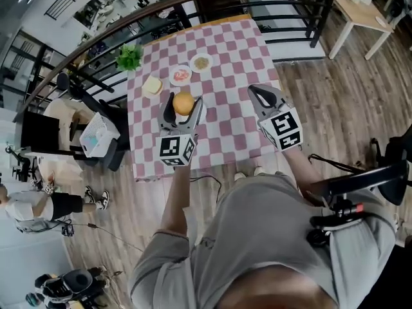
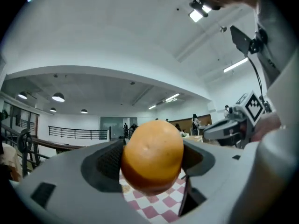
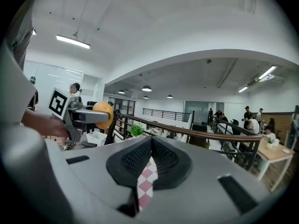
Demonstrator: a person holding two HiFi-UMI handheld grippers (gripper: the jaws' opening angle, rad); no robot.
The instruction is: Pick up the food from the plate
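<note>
An orange bun-like food (image 1: 183, 103) is clamped between the jaws of my left gripper (image 1: 183, 107), held up above the checkered table (image 1: 232, 56). In the left gripper view the orange food (image 2: 153, 156) fills the gap between the dark pads. My right gripper (image 1: 262, 96) hovers over the table's right side, jaws closed with nothing between them; its pads (image 3: 161, 158) nearly meet. Three plates lie at the table's far left: one with yellow food (image 1: 152, 85), one with pink food (image 1: 181, 75), one with pale food (image 1: 201, 62).
A green plant (image 1: 130, 57) stands at the table's far left corner. A curved wooden railing (image 1: 193, 5) runs behind the table. A dark chair and a white basket (image 1: 98, 134) stand left of the table. A light table (image 1: 362, 11) is at far right.
</note>
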